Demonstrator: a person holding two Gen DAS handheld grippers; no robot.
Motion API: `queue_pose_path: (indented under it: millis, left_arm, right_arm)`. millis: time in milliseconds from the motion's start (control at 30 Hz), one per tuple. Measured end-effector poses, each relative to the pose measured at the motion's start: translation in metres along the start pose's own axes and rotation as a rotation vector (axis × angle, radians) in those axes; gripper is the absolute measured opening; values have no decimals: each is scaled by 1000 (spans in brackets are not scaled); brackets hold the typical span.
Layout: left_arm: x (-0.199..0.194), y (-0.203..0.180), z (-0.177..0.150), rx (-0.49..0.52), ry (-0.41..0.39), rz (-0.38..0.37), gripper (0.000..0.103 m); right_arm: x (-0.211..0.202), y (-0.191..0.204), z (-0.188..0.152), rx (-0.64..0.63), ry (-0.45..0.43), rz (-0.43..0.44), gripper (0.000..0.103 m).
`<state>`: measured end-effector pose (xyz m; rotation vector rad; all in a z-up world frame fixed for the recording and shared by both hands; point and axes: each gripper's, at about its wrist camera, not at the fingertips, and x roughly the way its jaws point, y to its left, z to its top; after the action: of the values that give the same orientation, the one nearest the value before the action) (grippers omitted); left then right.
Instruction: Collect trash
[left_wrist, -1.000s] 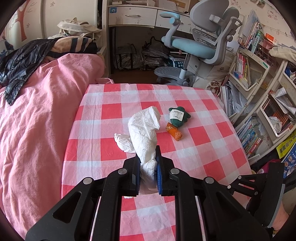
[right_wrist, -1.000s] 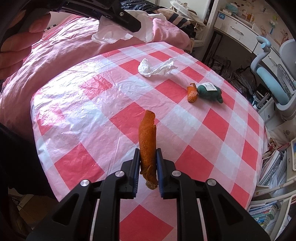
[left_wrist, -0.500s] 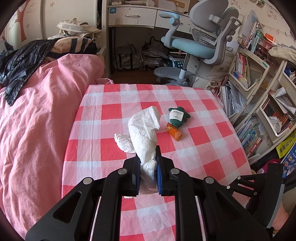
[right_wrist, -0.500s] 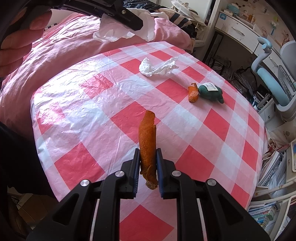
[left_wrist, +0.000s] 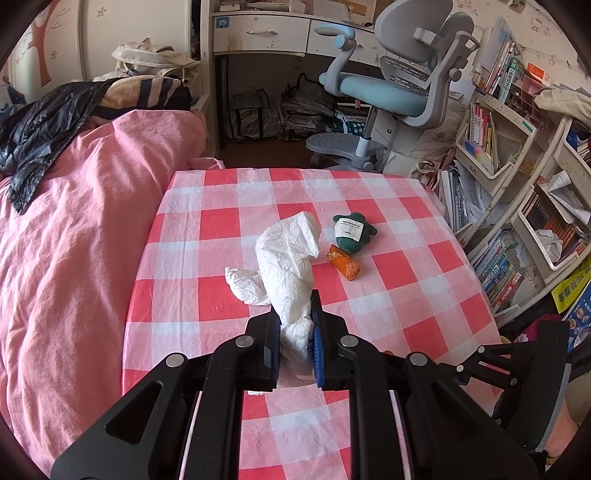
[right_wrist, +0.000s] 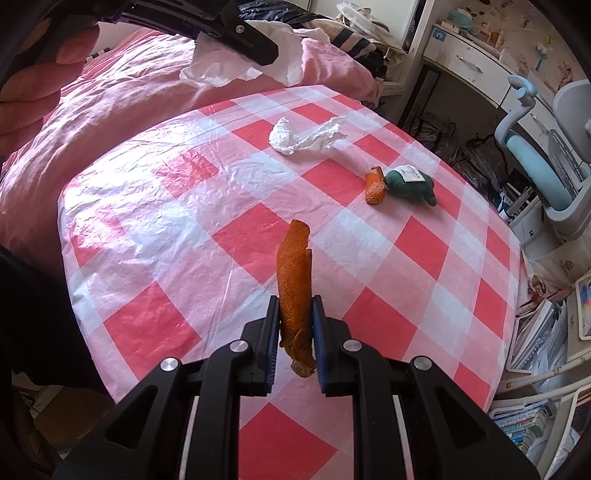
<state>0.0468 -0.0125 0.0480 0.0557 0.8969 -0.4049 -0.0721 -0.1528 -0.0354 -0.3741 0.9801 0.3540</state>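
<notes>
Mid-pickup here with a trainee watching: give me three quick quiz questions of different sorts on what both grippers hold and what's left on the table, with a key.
1. True or false: the left gripper is shut on a white paper towel.
2. What does the right gripper hold? A) green plush toy B) orange peel strip C) tissue
3. Fill in: on the checked tablecloth, the small orange peel piece lies touching the ____.

Key:
1. True.
2. B, the orange peel strip.
3. Green plush toy; a crumpled tissue lies apart from them.
</notes>
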Motion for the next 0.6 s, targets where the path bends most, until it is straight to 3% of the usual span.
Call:
queue_pose_path:
  millis: [600]
  left_arm:
    - [0, 0, 0, 2, 0, 2, 12]
  right_arm:
    - [1, 1, -1, -18, 7, -6, 18]
